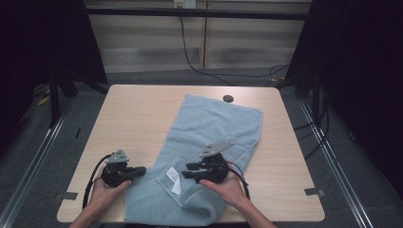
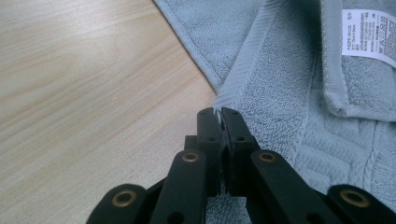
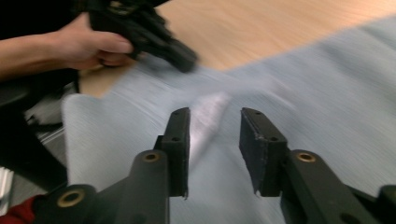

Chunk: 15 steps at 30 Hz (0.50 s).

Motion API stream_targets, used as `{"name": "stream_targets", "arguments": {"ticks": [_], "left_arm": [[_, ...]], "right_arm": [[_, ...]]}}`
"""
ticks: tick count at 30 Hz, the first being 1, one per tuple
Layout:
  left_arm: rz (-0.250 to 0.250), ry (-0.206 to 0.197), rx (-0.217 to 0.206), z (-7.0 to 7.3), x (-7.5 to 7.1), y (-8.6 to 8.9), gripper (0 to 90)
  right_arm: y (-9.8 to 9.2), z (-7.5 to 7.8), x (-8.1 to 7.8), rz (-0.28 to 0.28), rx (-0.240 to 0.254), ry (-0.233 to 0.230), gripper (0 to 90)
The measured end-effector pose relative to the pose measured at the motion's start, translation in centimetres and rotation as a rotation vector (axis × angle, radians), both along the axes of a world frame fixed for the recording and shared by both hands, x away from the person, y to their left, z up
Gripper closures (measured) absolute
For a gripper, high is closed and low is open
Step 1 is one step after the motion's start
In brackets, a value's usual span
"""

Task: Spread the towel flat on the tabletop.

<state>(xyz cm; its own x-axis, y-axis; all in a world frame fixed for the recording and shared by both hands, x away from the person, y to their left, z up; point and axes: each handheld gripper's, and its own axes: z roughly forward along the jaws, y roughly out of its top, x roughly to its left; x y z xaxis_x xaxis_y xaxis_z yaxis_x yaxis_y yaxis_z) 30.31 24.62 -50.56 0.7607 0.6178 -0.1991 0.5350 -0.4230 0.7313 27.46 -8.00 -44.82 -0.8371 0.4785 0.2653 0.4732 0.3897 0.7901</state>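
Note:
A light blue towel (image 1: 214, 123) lies slantwise across the wooden table (image 1: 133, 114). Its near end is folded over, showing a white care label (image 1: 174, 179). My left gripper (image 1: 142, 170) sits at the towel's left near edge. In the left gripper view its jaws (image 2: 219, 112) are shut on the ribbed hem of the towel (image 2: 289, 93), beside the label (image 2: 369, 32). My right gripper (image 1: 185, 171) hovers over the folded near part. In the blurred right gripper view its jaws (image 3: 215, 114) stand apart above the towel (image 3: 327, 93) with nothing between them. The left gripper (image 3: 184, 58) shows beyond.
A round black cable hole (image 1: 228, 99) sits at the table's far edge, just past the towel's far corner. Bare wood lies to the left and right of the towel. Tape marks (image 1: 313, 192) are stuck near the front corners. Dark frames flank the table.

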Motion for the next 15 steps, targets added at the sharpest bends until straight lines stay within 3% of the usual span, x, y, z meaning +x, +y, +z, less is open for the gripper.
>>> {"name": "stream_targets", "arguments": {"ticks": [2,3,5,9,10,12,15], "left_arm": [[0.002,0.001,-0.006,-0.1,0.1,0.1,87.0],[0.001,-0.002,-0.006,-0.1,0.1,0.0,86.8],[-0.003,-0.003,-0.002,0.0,0.0,0.0,86.7],[-0.002,-0.003,-0.007,-0.1,0.1,0.1,86.7],[-0.001,-0.001,-0.009,-0.1,0.1,0.1,86.7],[0.003,0.002,-0.011,-0.1,0.1,0.1,86.7],[0.009,-0.006,-0.005,-0.1,0.1,0.0,86.7]], "right_arm": [[1.9,0.1,0.5,0.044,-0.004,0.005,59.8],[3.2,-0.2,1.1,0.090,-0.022,0.031,57.4],[4.7,-1.3,1.8,0.082,-0.088,0.015,50.0],[6.1,-4.6,2.6,0.071,-0.175,0.062,38.6],[6.0,-4.9,2.3,0.072,-0.157,0.025,37.7],[6.0,-5.0,2.0,0.071,-0.157,0.006,37.4],[6.3,-5.0,1.5,0.093,-0.205,-0.049,39.2]]}}
